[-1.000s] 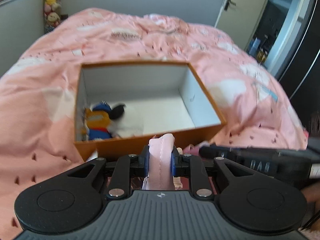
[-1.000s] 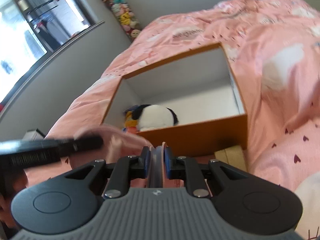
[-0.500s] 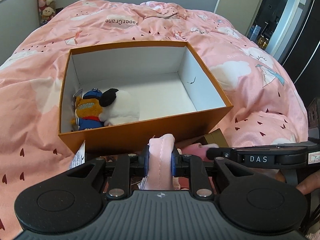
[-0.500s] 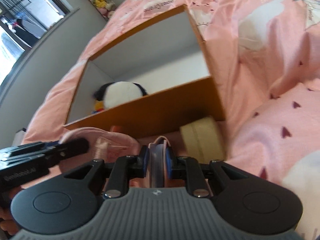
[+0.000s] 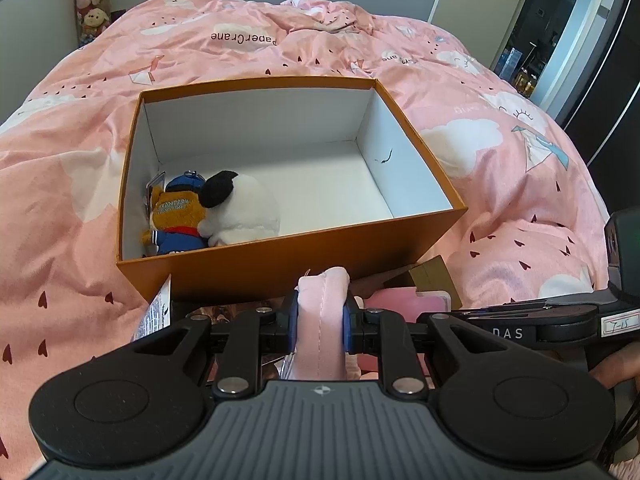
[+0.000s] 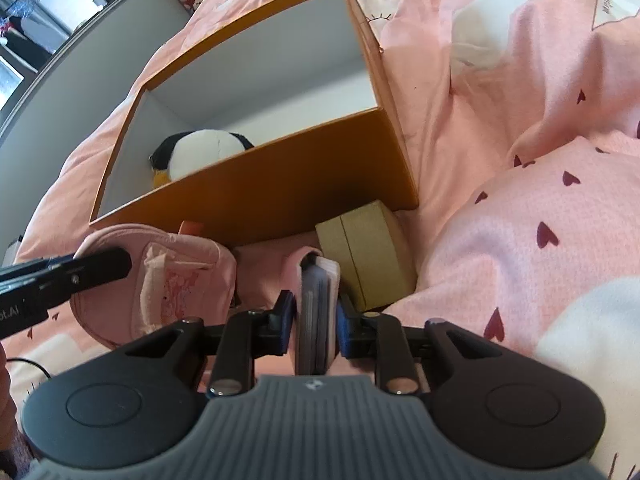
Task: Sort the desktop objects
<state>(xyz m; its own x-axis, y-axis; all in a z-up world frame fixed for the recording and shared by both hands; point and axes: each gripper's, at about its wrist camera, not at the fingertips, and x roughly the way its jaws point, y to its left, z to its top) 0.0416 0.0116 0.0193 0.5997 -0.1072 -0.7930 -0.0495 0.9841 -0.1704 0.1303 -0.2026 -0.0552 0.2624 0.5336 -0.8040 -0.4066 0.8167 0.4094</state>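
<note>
An open orange box (image 5: 248, 272) with a white inside lies on a pink bed; it also shows in the right wrist view (image 6: 280, 184). In its left near corner lie a white-and-black plush (image 5: 240, 208) and an orange plush in blue clothes (image 5: 176, 220). My left gripper (image 5: 320, 316) is shut on a pink fabric item (image 5: 322, 320), just in front of the box's near wall. My right gripper (image 6: 316, 316) is shut on a pink-covered card booklet (image 6: 316, 304), low in front of the box.
A brown cardboard box (image 6: 368, 252) lies by the orange box's near right corner, also in the left wrist view (image 5: 432, 276). A printed tag (image 5: 156, 312) lies near the left corner. Pink duvet folds rise on the right (image 6: 540, 220). Plush toys (image 5: 90, 0) hang on the far wall.
The left gripper has risen with the pink fabric, so more of the box's inside shows. The right gripper has dropped lower and closer to the brown cardboard box, still holding the booklet.
</note>
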